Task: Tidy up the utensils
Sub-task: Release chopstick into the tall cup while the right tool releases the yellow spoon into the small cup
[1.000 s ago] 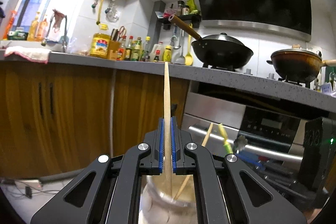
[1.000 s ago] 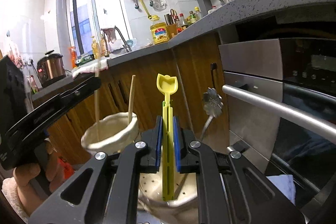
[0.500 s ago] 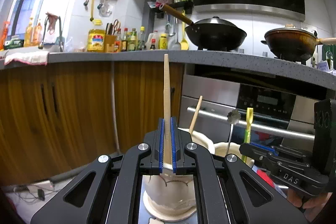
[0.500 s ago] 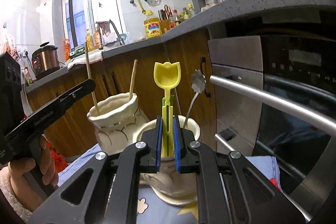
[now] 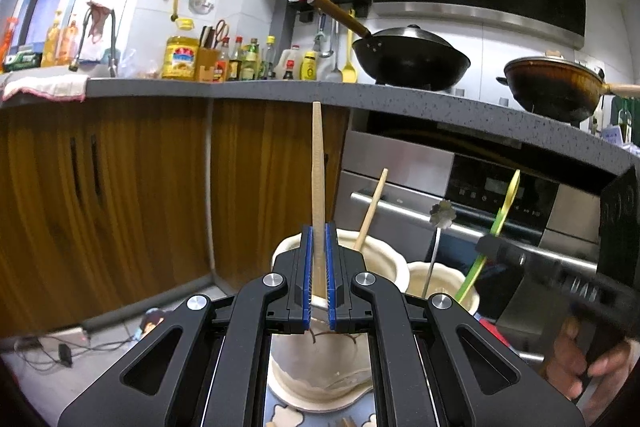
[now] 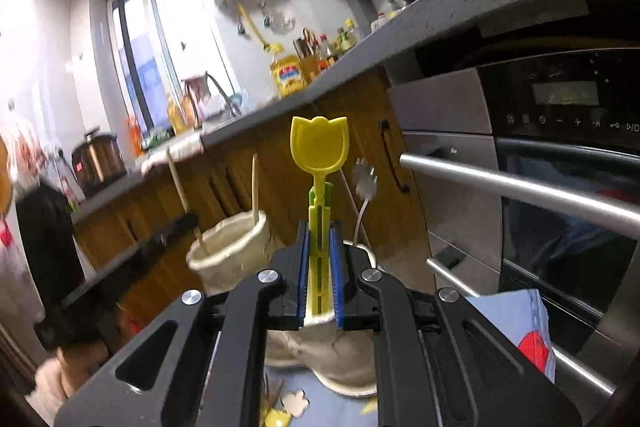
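Observation:
My left gripper (image 5: 319,277) stands around a wooden chopstick (image 5: 318,187) that stands upright in a cream ceramic holder (image 5: 320,359); a narrow gap shows on each side of the stick. A second chopstick (image 5: 372,213) leans in the same holder. My right gripper (image 6: 320,275) has opened slightly around a yellow tulip-handled utensil (image 6: 319,163) standing in a second cream holder (image 6: 340,359). A metal flower-topped spoon (image 6: 366,183) stands in that holder too. The left gripper also shows in the right wrist view (image 6: 176,231), and the right gripper shows in the left wrist view (image 5: 496,251).
Both holders stand on a blue patterned mat (image 6: 516,323) in front of a steel oven (image 5: 460,187) and wooden cabinets (image 5: 120,195). The grey countertop (image 5: 360,99) above carries woks and bottles. Cables lie on the floor at the left (image 5: 60,351).
Both grippers have lowered their utensils into the holders and pulled back. The jaws of both have loosened from a tight hold to a slight gap.

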Tool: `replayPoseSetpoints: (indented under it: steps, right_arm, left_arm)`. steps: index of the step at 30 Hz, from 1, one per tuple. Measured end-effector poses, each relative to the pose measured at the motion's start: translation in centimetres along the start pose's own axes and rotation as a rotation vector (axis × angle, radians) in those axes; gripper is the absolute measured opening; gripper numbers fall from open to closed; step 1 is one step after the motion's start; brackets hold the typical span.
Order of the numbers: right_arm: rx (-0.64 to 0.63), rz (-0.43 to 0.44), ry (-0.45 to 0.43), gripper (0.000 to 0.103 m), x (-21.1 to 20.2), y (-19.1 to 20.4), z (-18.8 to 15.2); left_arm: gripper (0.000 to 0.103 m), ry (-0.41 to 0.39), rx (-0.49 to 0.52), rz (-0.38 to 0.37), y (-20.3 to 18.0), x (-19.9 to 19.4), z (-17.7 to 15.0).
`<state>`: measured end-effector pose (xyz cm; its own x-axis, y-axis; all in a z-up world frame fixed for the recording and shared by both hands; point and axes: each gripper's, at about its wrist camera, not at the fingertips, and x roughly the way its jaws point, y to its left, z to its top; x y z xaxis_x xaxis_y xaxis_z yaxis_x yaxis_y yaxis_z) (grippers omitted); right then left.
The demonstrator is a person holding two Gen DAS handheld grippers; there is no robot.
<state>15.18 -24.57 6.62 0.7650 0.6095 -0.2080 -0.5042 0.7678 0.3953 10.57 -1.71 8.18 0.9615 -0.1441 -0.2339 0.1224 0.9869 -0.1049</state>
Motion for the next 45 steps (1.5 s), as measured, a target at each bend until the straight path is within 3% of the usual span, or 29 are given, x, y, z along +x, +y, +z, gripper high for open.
replayPoseSetpoints:
  steps: [4, 14, 29, 33, 38, 41, 45]
  right_arm:
    - [0.013, -0.013, 0.01, 0.01, 0.2, -0.5, -0.2]
    - [-0.108, -0.097, 0.103, 0.01, 1.6, 1.0, -1.4]
    - [-0.123, -0.125, 0.119, 0.011, 1.6, 1.3, -1.7]
    - [-0.107, -0.124, 0.101, 0.028, 1.4, 1.2, -1.5]
    - [-0.105, -0.125, 0.075, 0.038, 0.9, 1.3, -1.3]
    - [-0.101, -0.124, 0.057, 0.046, 0.5, 1.4, -1.2]
    - [-0.087, -0.112, 0.039, 0.071, -0.2, 1.7, -1.0]
  left_arm:
    - [0.007, 0.0, 0.011, 0.001, -0.2, 0.0, 0.0]
    - [0.007, 0.025, 0.029, 0.004, -0.8, 0.5, -0.3]
    - [0.013, 0.037, 0.04, -0.009, -1.2, 0.7, -0.5]
    - [0.022, 0.027, 0.024, -0.005, -0.8, 0.5, -0.5]
    - [0.026, 0.023, 0.011, -0.008, -0.6, 0.4, -0.2]
    - [0.045, 0.015, 0.004, -0.015, -0.4, 0.1, -0.1]
    - [0.049, 0.002, -0.008, -0.01, -0.3, -0.5, 0.3]
